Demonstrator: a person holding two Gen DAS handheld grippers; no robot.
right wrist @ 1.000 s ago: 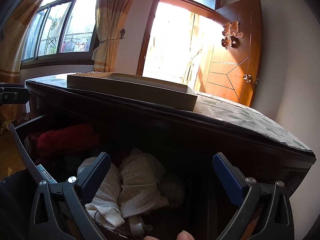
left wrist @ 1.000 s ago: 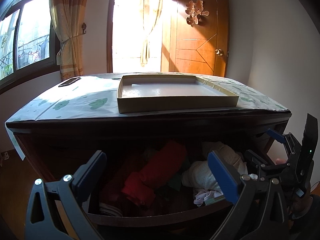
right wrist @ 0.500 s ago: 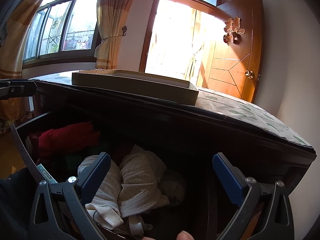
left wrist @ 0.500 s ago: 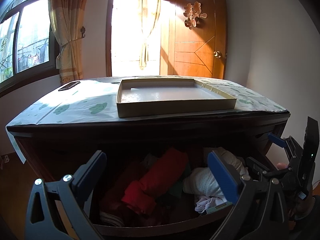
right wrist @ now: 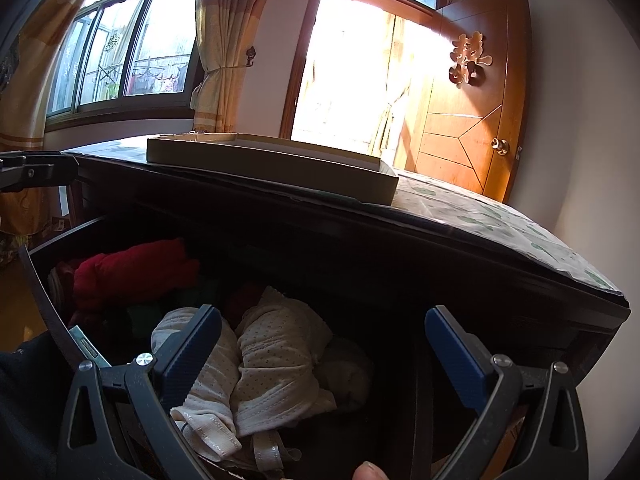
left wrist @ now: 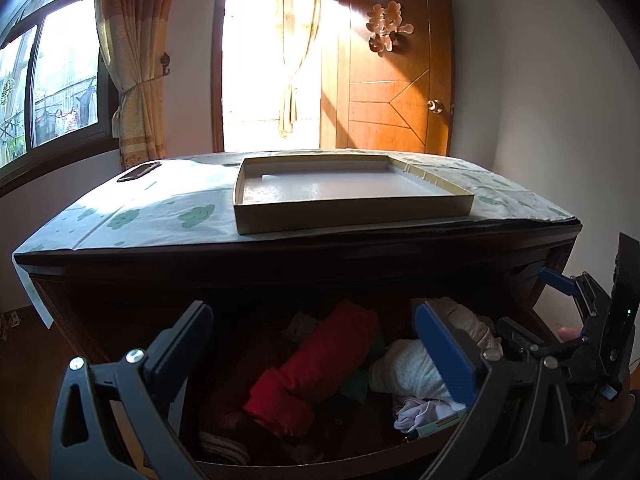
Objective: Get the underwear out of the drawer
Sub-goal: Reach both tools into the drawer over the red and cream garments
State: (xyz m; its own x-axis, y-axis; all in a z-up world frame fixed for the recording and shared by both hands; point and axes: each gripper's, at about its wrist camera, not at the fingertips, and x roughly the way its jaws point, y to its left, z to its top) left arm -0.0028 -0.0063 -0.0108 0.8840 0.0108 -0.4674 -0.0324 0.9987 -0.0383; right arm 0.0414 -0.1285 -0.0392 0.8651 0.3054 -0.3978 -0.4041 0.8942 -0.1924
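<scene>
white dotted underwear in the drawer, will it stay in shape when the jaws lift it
Probably not: the white dotted fabric underwear lies crumpled in soft folds, so it should droop. It looks light. Its loose elastic straps may drag on the dark wooden drawer.

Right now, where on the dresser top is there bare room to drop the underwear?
The shallow box holds nothing visible. Bare cloth lies between the box and the phone, and a narrower strip runs right of the box. The drawer is crowded: red roll, white bundle. Both grippers, left and right, are open.
</scene>
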